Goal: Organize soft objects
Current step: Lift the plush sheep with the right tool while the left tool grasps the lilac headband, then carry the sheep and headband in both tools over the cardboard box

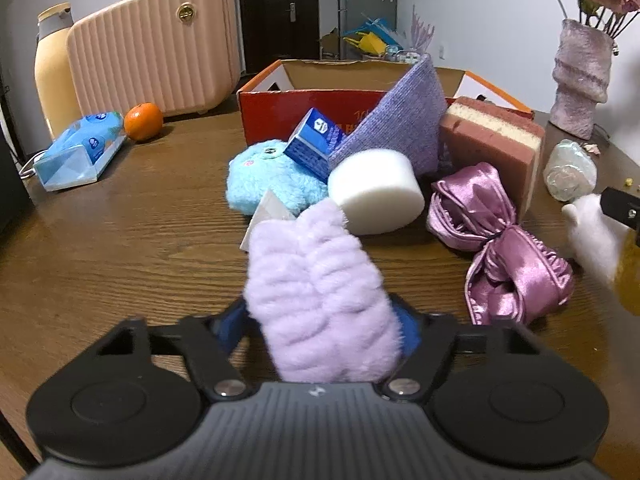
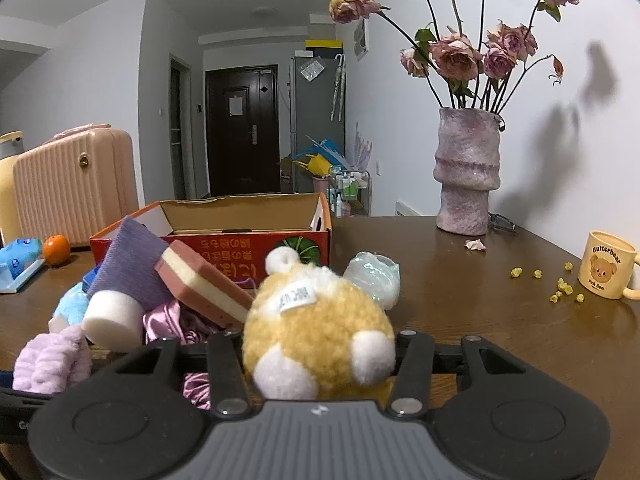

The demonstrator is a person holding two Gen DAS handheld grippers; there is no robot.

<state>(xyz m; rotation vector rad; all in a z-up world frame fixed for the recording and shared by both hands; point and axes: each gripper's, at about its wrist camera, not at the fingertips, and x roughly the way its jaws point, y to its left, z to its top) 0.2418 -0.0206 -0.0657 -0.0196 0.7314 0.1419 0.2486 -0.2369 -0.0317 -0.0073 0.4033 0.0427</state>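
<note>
Gripping a lilac plush cloth, the left tool has its blue pads pressed into both sides of it, low over the brown table. Past the cloth lies a heap of soft things: a blue plush with a blue carton leaning on it, a white foam disc, a purple knit cloth propped against the red box, a pink sponge and a satin scrunchie. At far left sit a tissue pack, an orange, a pink case and a bottle. A vase stands far right, with a clear wrapper near it.

From the right wrist, the right tool is clamped on a yellow plush with white paws and a sewn tag, held above the table. Behind it the box stands open, and the sponge, knit cloth and disc lean in front of its left half. The lilac cloth shows at lower left. Right of the box are the wrapper, the vase of dried roses, and a bear mug among yellow crumbs
</note>
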